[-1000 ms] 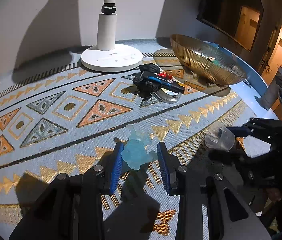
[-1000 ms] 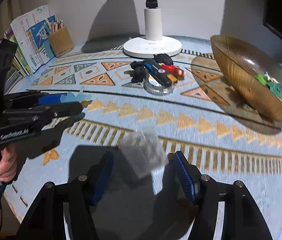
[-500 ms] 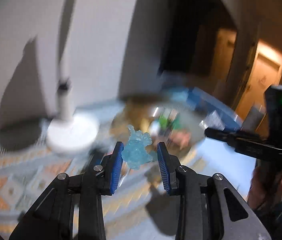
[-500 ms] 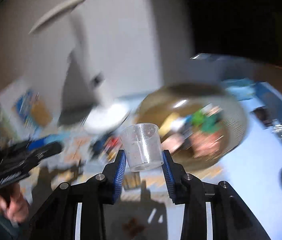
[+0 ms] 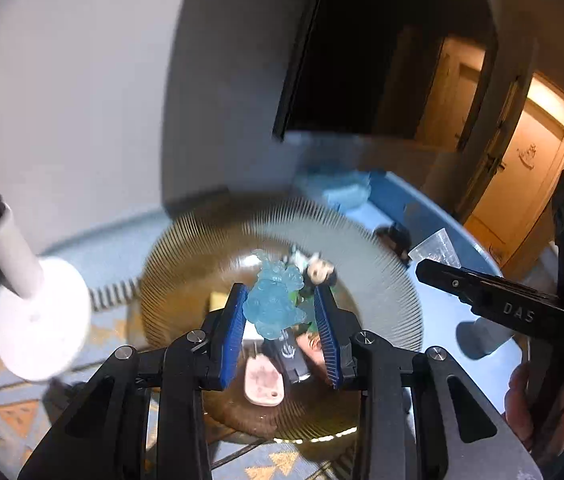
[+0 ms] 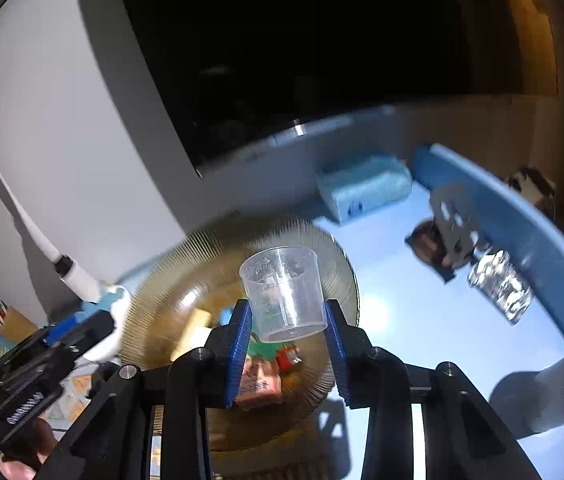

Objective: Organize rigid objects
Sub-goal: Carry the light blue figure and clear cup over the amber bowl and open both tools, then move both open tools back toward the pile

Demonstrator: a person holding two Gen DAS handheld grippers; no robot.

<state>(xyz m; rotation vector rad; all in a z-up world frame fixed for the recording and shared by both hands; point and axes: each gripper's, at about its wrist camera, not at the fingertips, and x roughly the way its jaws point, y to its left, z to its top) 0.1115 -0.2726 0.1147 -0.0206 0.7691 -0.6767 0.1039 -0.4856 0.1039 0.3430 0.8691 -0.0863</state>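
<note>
My left gripper (image 5: 280,314) is shut on a translucent light-blue figurine (image 5: 276,300) and holds it above the ribbed gold bowl (image 5: 369,256). Several small items lie in that bowl, among them a pink tag (image 5: 262,384). My right gripper (image 6: 287,322) is shut on a clear plastic measuring cup (image 6: 283,292), upright, over the same gold bowl (image 6: 154,292). In the left wrist view the right gripper (image 5: 433,258) reaches in from the right with the cup (image 5: 435,246). The left gripper's fingers (image 6: 90,328) show at the left of the right wrist view.
A white desk lamp (image 5: 38,320) stands left of the bowl on the patterned cloth (image 5: 14,416). Beyond the bowl lie a pale blue pack (image 6: 363,188), dark small items (image 6: 447,232) and a shiny foil piece (image 6: 499,286) on the blue table (image 6: 421,320). A hand (image 5: 521,404) grips the right tool.
Both grippers lifted off the patterned cloth and swung right over the gold bowl. The right gripper closed on the cup; the left kept the blue figurine throughout.
</note>
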